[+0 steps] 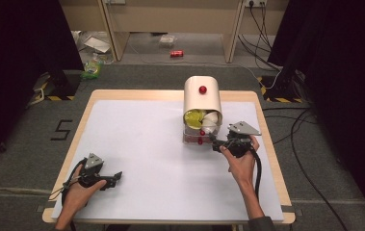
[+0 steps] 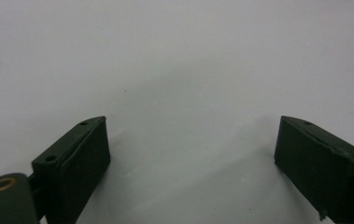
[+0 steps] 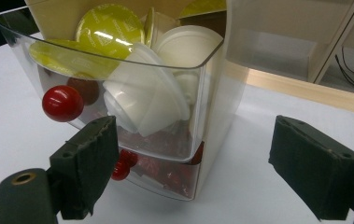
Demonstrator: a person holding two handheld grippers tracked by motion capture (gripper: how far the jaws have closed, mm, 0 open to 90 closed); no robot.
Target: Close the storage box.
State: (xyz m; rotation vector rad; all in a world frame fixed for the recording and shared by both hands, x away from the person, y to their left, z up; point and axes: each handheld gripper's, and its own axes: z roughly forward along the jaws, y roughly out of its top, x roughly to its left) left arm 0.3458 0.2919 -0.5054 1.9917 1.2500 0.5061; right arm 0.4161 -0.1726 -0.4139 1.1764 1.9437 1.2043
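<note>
Right gripper view: right gripper (image 3: 191,161) sits just in front of the capsule dispenser (image 3: 212,116), jaws wide apart, holding nothing. Left jaw pad is right by the lower drawer's red knob (image 3: 121,170); can't tell if it touches. Upper clear drawer (image 3: 132,56) is pulled out, packed with green-lidded and white capsules (image 3: 146,100), with its own red knob (image 3: 62,103) at the front.

Judgement: the step is working a drawer by its knob, pulling or pushing. To do it well:
- centre the jaws on one knob, not on the clear wall, which is slick and will flex
- close fully on the ball before moving
- move straight along the drawer's slide line; any twist could jam it or tip the housing
- the housing looks light, so go slow or it may skate on the desk

High view: dispenser (image 1: 202,98) stands near the far edge of the desk (image 1: 136,144), right of centre, drawers facing the person. The right gripper (image 1: 217,142) is at the drawer front, hand behind it. The left gripper (image 1: 117,177) rests near the near-left corner, well apart from the dispenser.

Left gripper view: jaws spread wide over bare white desk (image 2: 174,70), nothing between them. It's free to brace the housing if the drawer drags.
</note>
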